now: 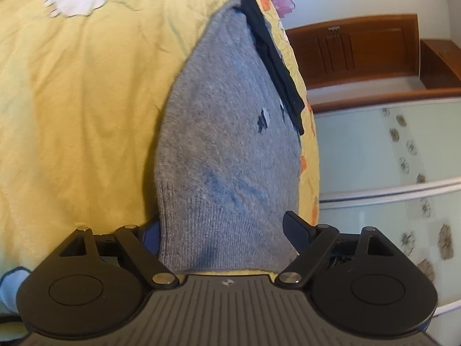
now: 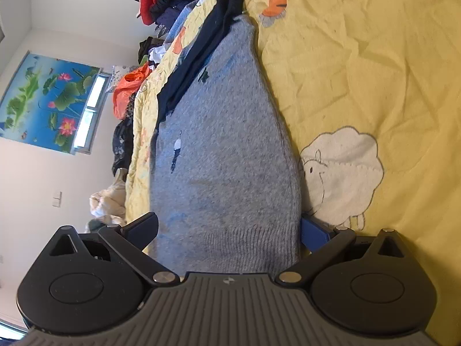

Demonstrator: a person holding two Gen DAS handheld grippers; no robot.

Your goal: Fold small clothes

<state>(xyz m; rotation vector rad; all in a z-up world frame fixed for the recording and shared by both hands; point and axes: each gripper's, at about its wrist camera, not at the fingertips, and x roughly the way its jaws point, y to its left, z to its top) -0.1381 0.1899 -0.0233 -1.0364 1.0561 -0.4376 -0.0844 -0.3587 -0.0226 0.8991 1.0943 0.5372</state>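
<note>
While the gray sock [image 1: 227,150] lies flat on the yellow bed sheet [image 1: 80,109] near the bed's edge, both tongs sit at its cuff end. The left tongs [image 1: 227,230] are wide apart, 1 finger on each side of the cuff, not pinching it. The right tongs [image 2: 230,230] are spread apart the same way. A dark sock [image 1: 270,49] lies along the gray sock's side and touches it. The tongs look set to pinch the cuff so the sock can be folded.
</note>
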